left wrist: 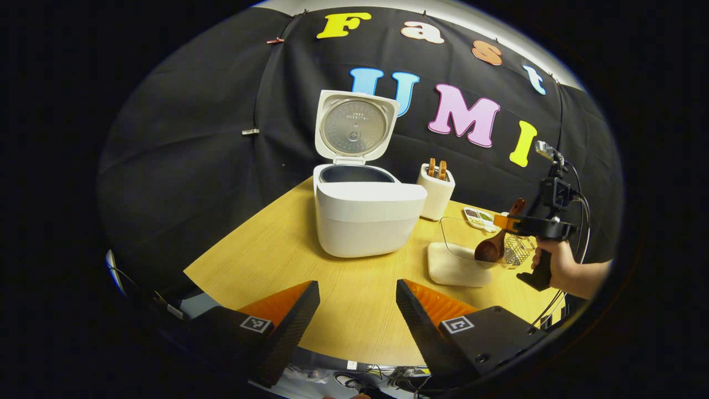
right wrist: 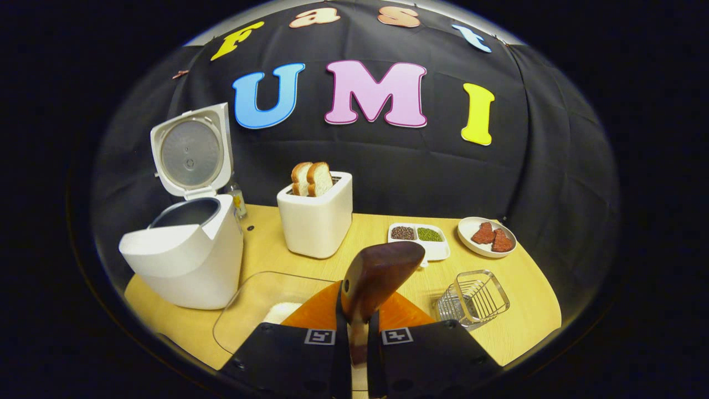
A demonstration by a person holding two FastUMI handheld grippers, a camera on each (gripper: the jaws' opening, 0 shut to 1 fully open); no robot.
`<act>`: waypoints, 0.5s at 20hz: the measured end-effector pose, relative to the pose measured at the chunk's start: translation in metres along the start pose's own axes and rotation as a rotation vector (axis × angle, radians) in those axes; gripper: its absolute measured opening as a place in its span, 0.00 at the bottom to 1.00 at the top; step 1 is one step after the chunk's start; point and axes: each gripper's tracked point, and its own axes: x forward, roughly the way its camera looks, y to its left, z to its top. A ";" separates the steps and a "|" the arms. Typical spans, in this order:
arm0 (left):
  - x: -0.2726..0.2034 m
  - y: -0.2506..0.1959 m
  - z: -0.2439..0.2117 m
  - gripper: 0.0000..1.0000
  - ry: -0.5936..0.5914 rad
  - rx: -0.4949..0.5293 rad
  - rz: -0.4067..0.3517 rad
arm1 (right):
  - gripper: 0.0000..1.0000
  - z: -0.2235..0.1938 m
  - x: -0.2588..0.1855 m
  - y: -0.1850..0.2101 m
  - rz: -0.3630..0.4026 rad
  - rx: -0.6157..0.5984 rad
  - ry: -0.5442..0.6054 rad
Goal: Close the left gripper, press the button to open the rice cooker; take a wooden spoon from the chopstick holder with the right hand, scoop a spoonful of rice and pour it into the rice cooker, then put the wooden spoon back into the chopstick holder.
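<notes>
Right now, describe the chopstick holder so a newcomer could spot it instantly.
Start at the white rice cooker with its lid up, on the wooden table. Go past the white toaster holding bread to the table's opposite end. The chopstick holder stands there in front of the sectioned dish: a small see-through wire-ribbed basket, unlike the solid white things around it.
</notes>
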 end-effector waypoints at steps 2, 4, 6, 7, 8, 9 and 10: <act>0.003 0.001 0.000 0.96 0.002 0.003 -0.004 | 0.16 -0.001 -0.002 0.011 -0.005 -0.023 -0.024; 0.005 0.001 0.002 0.96 -0.003 0.004 -0.010 | 0.16 -0.012 -0.006 0.028 0.020 0.030 0.007; 0.008 0.002 0.003 0.96 -0.003 0.002 -0.012 | 0.16 -0.021 -0.008 0.044 0.041 0.127 0.057; 0.009 0.002 0.003 0.96 -0.003 -0.002 -0.012 | 0.12 -0.022 -0.008 0.048 0.042 0.164 0.072; 0.009 0.002 0.004 0.96 -0.002 -0.008 -0.014 | 0.16 -0.023 -0.008 0.053 0.049 0.210 0.091; 0.010 0.003 0.004 0.96 -0.002 -0.013 -0.014 | 0.16 -0.025 -0.008 0.059 0.063 0.265 0.114; 0.010 0.003 0.005 0.96 -0.002 -0.017 -0.015 | 0.16 -0.026 -0.008 0.066 0.084 0.324 0.142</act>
